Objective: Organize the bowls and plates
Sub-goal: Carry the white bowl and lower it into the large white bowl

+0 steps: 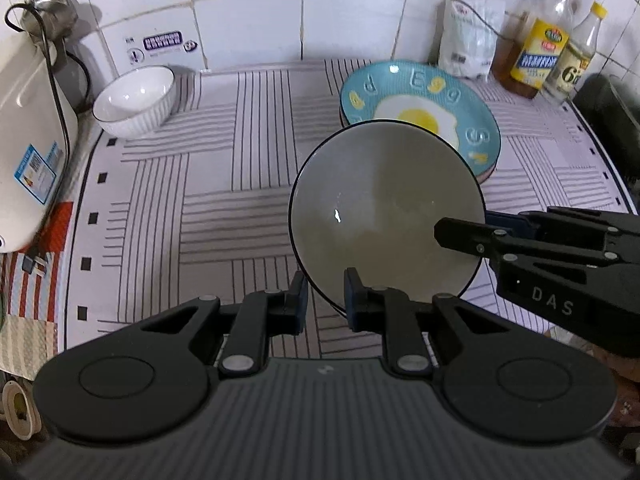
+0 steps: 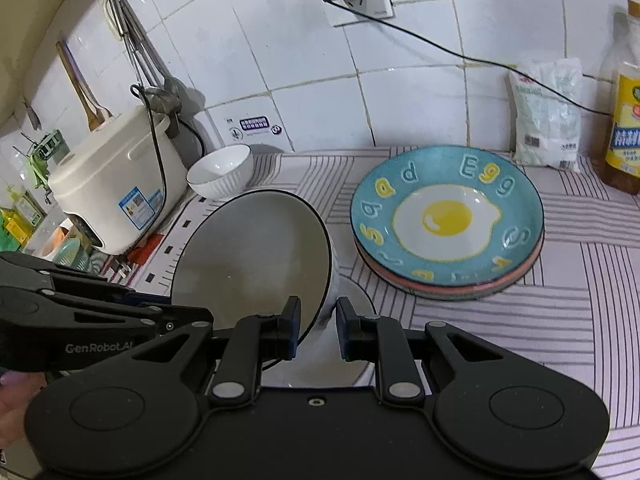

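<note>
A large white bowl with a black rim hangs tilted above the striped tablecloth. My left gripper is shut on its near rim. From the other side, my right gripper is shut on the rim as well. Behind the bowl sits a stack of plates, topped by a blue one with a fried-egg picture. A small white ribbed bowl stands upright at the back left of the cloth.
A white rice cooker stands left of the small bowl, against the tiled wall. Oil bottles and a white bag line the back right. A black cable runs from the wall socket.
</note>
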Action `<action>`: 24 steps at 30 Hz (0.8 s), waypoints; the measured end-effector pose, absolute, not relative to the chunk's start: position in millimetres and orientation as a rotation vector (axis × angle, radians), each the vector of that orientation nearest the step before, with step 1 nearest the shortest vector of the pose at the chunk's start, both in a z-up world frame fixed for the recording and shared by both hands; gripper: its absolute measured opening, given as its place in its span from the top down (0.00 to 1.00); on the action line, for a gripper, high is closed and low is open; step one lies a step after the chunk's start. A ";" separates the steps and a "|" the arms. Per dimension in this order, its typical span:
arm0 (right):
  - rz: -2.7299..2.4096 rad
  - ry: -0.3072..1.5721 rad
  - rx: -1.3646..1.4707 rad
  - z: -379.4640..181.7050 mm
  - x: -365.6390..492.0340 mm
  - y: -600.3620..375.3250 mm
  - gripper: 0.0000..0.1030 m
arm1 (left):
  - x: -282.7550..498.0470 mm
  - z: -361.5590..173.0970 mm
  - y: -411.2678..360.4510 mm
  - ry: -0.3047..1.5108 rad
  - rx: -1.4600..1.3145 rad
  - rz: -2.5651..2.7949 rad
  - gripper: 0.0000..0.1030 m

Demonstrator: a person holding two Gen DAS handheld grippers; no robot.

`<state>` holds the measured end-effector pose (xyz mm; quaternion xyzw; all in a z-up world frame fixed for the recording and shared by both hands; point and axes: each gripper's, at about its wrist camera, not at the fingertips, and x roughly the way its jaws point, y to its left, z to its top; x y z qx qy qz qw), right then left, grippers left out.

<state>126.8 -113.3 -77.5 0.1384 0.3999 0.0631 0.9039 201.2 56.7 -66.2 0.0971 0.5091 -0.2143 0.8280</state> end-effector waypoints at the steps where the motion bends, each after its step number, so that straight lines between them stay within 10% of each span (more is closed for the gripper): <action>1: 0.125 0.827 0.292 -79.7 125.4 -114.0 0.78 | 200.8 -67.8 55.1 1.087 0.209 -0.455 0.84; 24: 0.036 0.798 0.062 -107.2 115.6 -94.8 0.80 | 214.6 -94.6 42.7 1.249 0.153 -0.448 0.82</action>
